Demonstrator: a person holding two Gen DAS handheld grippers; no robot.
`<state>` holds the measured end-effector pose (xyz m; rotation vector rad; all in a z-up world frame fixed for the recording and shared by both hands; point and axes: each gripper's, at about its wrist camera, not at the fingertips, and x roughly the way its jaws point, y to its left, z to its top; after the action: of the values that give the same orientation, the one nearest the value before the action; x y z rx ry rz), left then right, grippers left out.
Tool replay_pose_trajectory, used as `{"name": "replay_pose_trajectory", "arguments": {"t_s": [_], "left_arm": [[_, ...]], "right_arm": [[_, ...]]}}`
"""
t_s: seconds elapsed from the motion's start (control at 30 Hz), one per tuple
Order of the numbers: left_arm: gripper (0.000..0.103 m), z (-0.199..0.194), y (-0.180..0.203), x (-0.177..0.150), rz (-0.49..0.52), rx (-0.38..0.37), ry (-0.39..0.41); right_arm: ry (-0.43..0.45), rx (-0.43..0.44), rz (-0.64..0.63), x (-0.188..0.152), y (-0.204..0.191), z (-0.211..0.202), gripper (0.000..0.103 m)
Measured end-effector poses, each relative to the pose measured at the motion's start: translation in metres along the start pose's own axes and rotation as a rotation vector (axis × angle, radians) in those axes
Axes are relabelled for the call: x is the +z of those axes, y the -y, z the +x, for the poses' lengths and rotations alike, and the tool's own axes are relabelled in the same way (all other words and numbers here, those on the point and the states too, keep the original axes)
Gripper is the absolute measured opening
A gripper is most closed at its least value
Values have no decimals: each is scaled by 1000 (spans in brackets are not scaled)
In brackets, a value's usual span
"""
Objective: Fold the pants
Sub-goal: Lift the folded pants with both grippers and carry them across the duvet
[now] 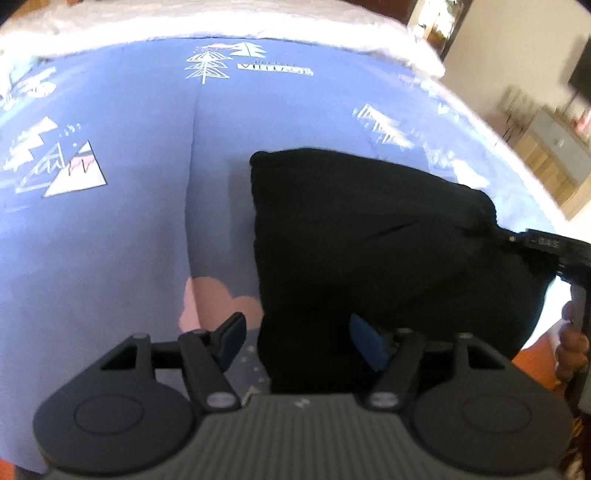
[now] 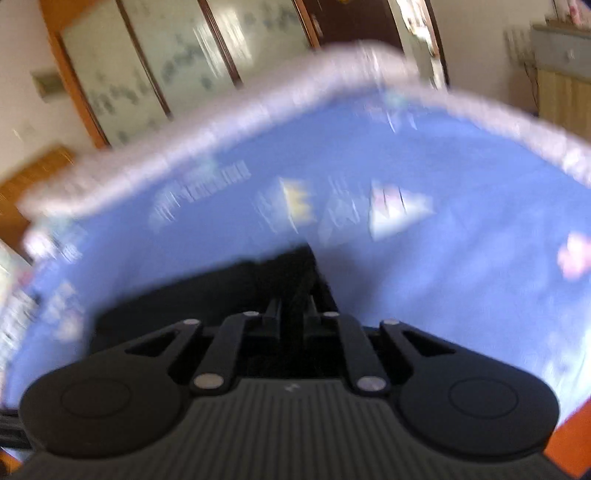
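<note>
The black pants (image 1: 388,240) lie bunched on a blue patterned bedsheet (image 1: 110,240). My left gripper (image 1: 299,339) is open, its jaws spread at the near edge of the pants, with one blue pad (image 1: 365,343) against the cloth. My right gripper (image 2: 291,314) is shut on a fold of the black pants (image 2: 207,291) and lifts it. It also shows at the right edge of the left wrist view (image 1: 543,247), pinching the pants' far right corner. The right wrist view is blurred by motion.
The sheet carries white tree and mountain prints (image 1: 74,173) and a pink cloud (image 1: 218,299). A white quilted border (image 1: 221,22) runs along the bed's far edge. Wooden furniture (image 1: 546,162) stands at the right. Glass-panelled doors (image 2: 166,55) stand behind the bed.
</note>
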<state>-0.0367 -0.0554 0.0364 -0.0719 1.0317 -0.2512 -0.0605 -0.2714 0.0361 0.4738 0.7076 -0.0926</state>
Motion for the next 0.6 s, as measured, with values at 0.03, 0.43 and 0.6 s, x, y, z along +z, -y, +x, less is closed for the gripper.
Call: {"name": "replay_pose_trajectory", "arguments": {"t_s": [0.03,0.43,0.6], "left_arm": [[67,1,0,-2,5,8,-4],[67,-31,-9,10,-40,-33,88],[67,3,11,-1,73,158,-13]], "right_arm": [[10,4,39,-2,5,4,22],[217,176,-4,2,-17,-86,45],[87,140,-65,-25,-20,-65,45]]}}
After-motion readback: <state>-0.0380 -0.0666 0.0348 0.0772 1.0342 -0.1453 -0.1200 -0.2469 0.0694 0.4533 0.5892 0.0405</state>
